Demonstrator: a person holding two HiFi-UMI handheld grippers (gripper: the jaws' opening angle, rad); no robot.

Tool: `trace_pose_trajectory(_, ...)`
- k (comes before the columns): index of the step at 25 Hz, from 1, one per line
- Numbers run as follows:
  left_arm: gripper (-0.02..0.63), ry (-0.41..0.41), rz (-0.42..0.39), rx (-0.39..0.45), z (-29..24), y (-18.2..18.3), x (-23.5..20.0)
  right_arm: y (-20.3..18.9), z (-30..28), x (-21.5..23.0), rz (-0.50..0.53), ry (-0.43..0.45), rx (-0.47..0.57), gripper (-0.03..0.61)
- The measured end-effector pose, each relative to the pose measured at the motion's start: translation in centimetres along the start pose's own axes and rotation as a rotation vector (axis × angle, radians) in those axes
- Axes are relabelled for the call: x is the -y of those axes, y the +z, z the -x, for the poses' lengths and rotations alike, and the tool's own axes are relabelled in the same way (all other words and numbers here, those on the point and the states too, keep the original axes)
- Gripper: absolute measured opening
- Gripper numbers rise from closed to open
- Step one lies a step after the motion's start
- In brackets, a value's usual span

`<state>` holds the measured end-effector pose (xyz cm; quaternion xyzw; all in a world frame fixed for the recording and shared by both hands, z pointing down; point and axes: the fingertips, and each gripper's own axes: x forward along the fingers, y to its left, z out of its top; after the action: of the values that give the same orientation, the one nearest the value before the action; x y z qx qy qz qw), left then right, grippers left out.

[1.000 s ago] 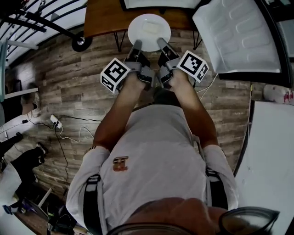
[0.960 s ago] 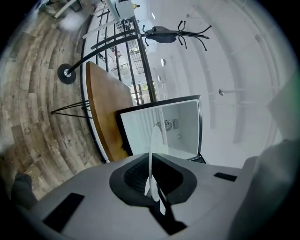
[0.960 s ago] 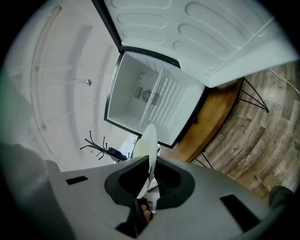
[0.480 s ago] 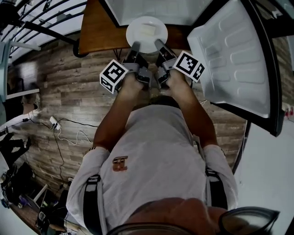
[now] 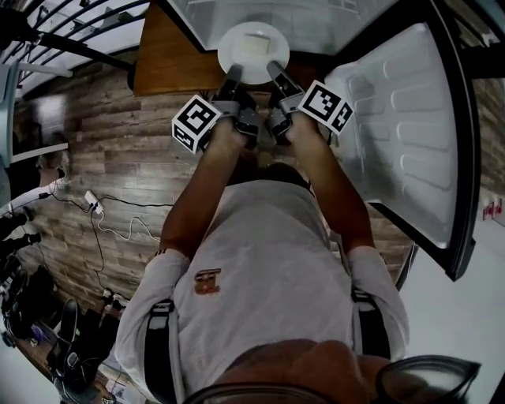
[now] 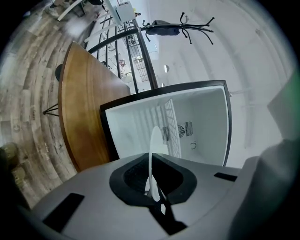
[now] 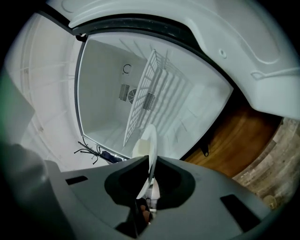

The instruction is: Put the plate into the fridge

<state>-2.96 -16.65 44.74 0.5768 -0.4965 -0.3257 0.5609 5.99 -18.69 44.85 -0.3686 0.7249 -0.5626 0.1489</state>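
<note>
From the head view, the person stands facing the open fridge (image 5: 316,20), whose door (image 5: 402,118) is swung wide to their right. Both arms reach forward. The left hand-held gripper (image 5: 234,76) and the right hand-held gripper (image 5: 275,69) each pinch the near rim of the white plate (image 5: 254,55), one on either side. The plate sits level at the fridge's open front with a pale block (image 5: 254,45) on it. A wooden counter (image 5: 170,55) stands just left of the fridge, over the plank floor (image 5: 118,158).

In the left gripper view, the left hand-held gripper (image 6: 153,185) has its jaws pressed onto the plate (image 6: 153,150), which shows edge-on as a thin white sliver. Beyond it are the fridge cavity (image 6: 136,136) with a wire shelf (image 6: 171,119), and the counter (image 6: 82,117) beside it.

In the right gripper view, the right hand-held gripper (image 7: 149,185) likewise clamps the plate (image 7: 151,147) by its edge. The pale block (image 7: 139,147) shows on it. Ahead are the white fridge cavity (image 7: 103,93), its wire shelf (image 7: 145,93), the door (image 7: 234,37) and the counter (image 7: 234,136).
</note>
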Motion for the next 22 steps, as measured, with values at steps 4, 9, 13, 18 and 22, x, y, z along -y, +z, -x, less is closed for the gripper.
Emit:
trace_pose_trajectory(4, 0.025, 0.015, 0.004, 0.001, -1.7, 1.8, -0.5, 0.5, -2.4, 0.3, -0.002, -0.016, 0.000, 0.054)
trace_pose_trajectory(9, 0.025, 0.003, -0.018, -0.024, -0.6, 0.6, -2.3, -1.1, -1.2, 2.0, 0.000, -0.028, 0.039, 0.054)
trace_pose_trajectory(13, 0.025, 0.006, -0.018, -0.040, -2.9, 1.6, -2.9, 0.0, -3.2, 2.8, 0.000, -0.049, 0.055, 0.054)
trace_pose_trajectory(18, 0.025, 0.015, -0.023, -0.057, -5.6, 2.9, -4.0, 1.1, -5.7, 4.1, 0.000, -0.082, 0.071, 0.054)
trace_pose_trajectory(22, 0.025, 0.018, -0.022, -0.078, -7.5, 3.6, -5.0, 1.7, -7.4, 5.2, 0.009, -0.098, 0.083, 0.055)
